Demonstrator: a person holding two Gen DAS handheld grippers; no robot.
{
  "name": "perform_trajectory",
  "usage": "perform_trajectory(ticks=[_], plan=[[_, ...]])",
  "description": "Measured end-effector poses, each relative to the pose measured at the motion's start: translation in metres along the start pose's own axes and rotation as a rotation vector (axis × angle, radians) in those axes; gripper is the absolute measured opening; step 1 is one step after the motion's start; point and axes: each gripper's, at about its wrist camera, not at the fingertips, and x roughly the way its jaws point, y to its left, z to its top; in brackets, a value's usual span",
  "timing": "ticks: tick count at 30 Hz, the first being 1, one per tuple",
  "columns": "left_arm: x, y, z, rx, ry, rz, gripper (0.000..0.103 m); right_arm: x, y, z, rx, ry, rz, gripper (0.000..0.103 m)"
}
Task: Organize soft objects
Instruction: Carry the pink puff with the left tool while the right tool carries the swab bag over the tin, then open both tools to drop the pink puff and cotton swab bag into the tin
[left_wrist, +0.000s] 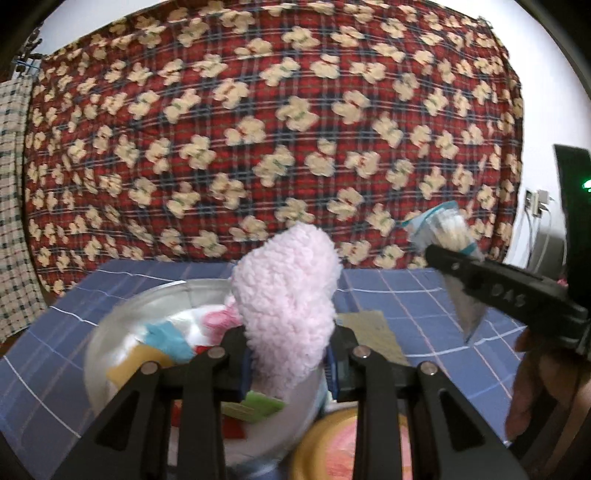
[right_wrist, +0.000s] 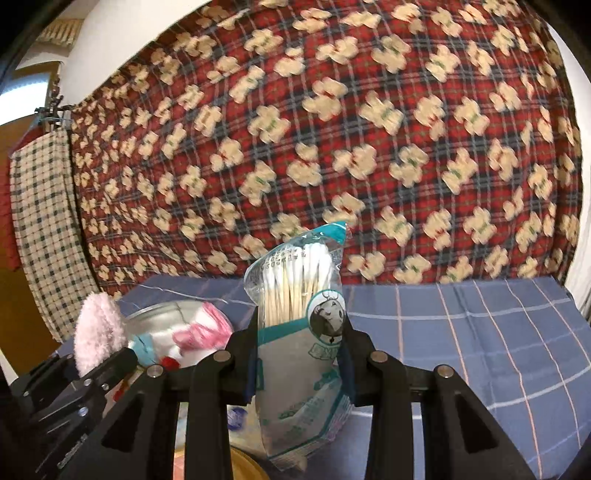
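Left gripper (left_wrist: 288, 354): jaws closed on a pink fluffy item (left_wrist: 286, 295), held upright above the bowl.
Right gripper (right_wrist: 301, 350): jaws clamped on a clear bag of cotton swabs (right_wrist: 299, 314), bag upright, swab heads at the top.
Metal bowl (left_wrist: 110, 332): on the blue checked tablecloth (left_wrist: 406, 295), holding mixed soft pieces in white, pink, blue and yellow.
Left wrist view only: a yellow-rimmed round dish (left_wrist: 314, 450) at the lower edge, just beside the bowl; a khaki flat pad (left_wrist: 373, 328) on the cloth past the fingers; part of a person's hand (left_wrist: 532, 380) under the right gripper; a wall socket with plugs (left_wrist: 535, 203).
Right wrist view only: print on the swab bag, a cartoon face on a teal label; the left gripper seen from the side with the pink item rising from it.
Both views: red plaid blanket with cream bears (right_wrist: 332, 129) hung behind the table; checked towel (right_wrist: 40, 221) at its left.
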Motion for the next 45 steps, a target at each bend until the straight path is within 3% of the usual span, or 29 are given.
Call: perform_trajectory(ticks=[8, 13, 26, 29, 31, 35, 37, 45], plan=[[0.005, 0.032, 0.014, -0.002, 0.009, 0.069, 0.029, 0.006, 0.027, 0.023, -0.022, -0.016, 0.057, 0.038], [0.018, 0.046, 0.015, -0.006, 0.049, 0.089, 0.029, 0.026, 0.047, 0.029, -0.045, 0.023, 0.083, 0.038], [0.065, 0.095, -0.01, -0.049, 0.211, 0.173, 0.029, 0.114, 0.105, -0.013, -0.135, 0.324, 0.166, 0.039], [0.069, 0.1, -0.012, -0.055, 0.228, 0.175, 0.043, 0.127, 0.115, -0.023, -0.17, 0.397, 0.185, 0.044], [0.068, 0.101, -0.013, -0.052, 0.228, 0.2, 0.052, 0.129, 0.122, -0.029, -0.209, 0.417, 0.171, 0.055], [0.063, 0.108, -0.012, -0.061, 0.229, 0.208, 0.065, 0.122, 0.12, -0.027, -0.214, 0.396, 0.151, 0.061], [0.056, 0.109, -0.011, -0.06, 0.209, 0.217, 0.07, 0.113, 0.116, -0.024, -0.194, 0.366, 0.151, 0.069], [0.017, 0.112, -0.001, -0.074, 0.126, 0.243, 0.086, 0.062, 0.113, -0.012, -0.165, 0.247, 0.123, 0.07]])
